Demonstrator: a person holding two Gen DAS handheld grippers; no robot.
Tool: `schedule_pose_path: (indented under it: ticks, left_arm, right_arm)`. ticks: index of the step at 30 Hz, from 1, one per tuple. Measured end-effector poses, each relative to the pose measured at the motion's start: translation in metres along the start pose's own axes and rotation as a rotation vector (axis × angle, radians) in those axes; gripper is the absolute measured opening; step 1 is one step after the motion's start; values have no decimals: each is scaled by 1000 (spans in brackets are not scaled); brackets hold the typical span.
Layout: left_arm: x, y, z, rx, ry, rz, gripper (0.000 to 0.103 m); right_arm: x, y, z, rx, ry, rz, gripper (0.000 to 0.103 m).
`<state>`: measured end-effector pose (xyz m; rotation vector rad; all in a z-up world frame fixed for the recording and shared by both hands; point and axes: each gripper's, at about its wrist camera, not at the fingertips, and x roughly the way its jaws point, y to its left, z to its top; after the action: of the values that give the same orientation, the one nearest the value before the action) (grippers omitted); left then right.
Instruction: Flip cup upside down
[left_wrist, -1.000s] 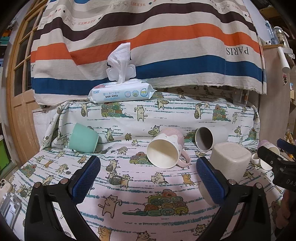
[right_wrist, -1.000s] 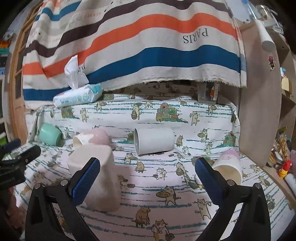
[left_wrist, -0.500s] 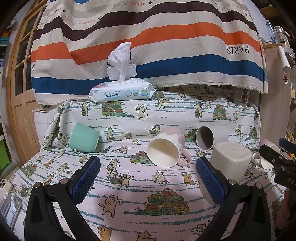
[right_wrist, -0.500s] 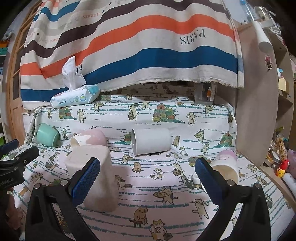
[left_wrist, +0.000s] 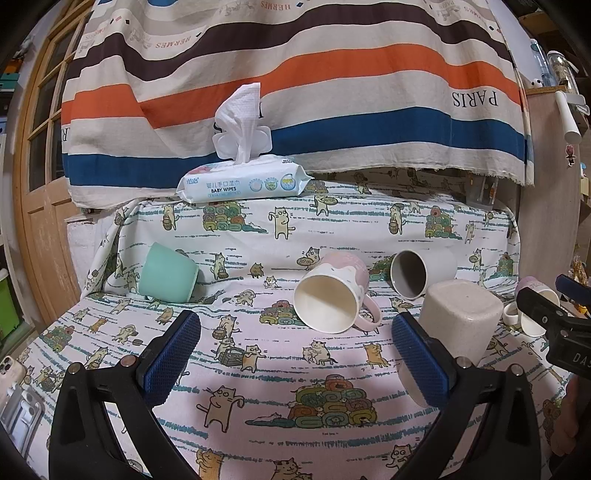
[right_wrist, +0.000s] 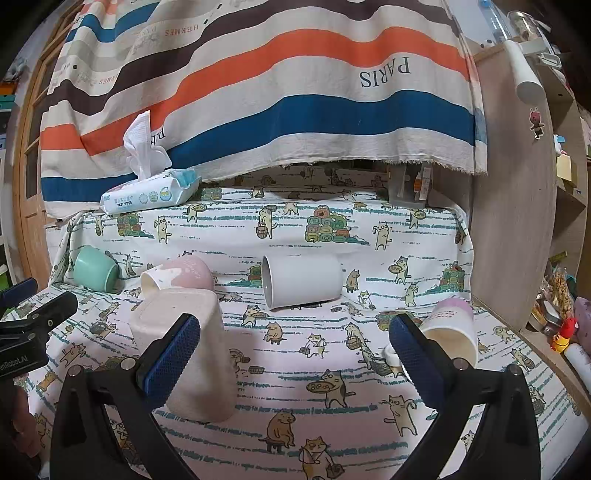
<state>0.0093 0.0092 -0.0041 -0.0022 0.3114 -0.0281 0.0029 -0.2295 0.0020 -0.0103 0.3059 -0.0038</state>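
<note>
A speckled beige cup (left_wrist: 458, 321) stands upside down on the cat-print cloth; it also shows in the right wrist view (right_wrist: 188, 343). A pink-and-white mug (left_wrist: 332, 295) lies on its side, mouth toward me. A grey cup (right_wrist: 301, 280) lies on its side behind it. A mint cup (left_wrist: 166, 273) lies on its side at the left. A lilac-and-white mug (right_wrist: 450, 328) lies tilted at the right. My left gripper (left_wrist: 295, 358) is open and empty above the cloth. My right gripper (right_wrist: 295, 354) is open and empty, with the beige cup beside its left finger.
A pack of baby wipes (left_wrist: 243, 181) sits on the raised ledge at the back under a striped hanging cloth (left_wrist: 295, 92). A wooden panel (right_wrist: 513, 221) borders the right side. A phone (left_wrist: 14, 391) lies at the left edge. Small items (right_wrist: 565, 332) lie at far right.
The right wrist view has drawn back and tilted slightly, so the cups sit a little lower and further away. The left gripper has barely moved. No cup has moved.
</note>
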Motion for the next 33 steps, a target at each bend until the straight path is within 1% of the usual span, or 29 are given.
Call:
schedule_pose_path:
  ticks: [4,10,19,33]
  left_arm:
    - [1,1,0,-4,4,16,103]
    - [2,-1,0,7,11,-2,103]
    - [5,-2,0,3,34,-1,103]
    - [5,-1,1,1,35,2,103]
  right_arm:
    - [0,0,0,0,1,1,103]
    - [0,0,0,0,0,-1,103]
    - [0,0,0,1,1,-1,103]
    - [0,0,0,0,0,-1,103]
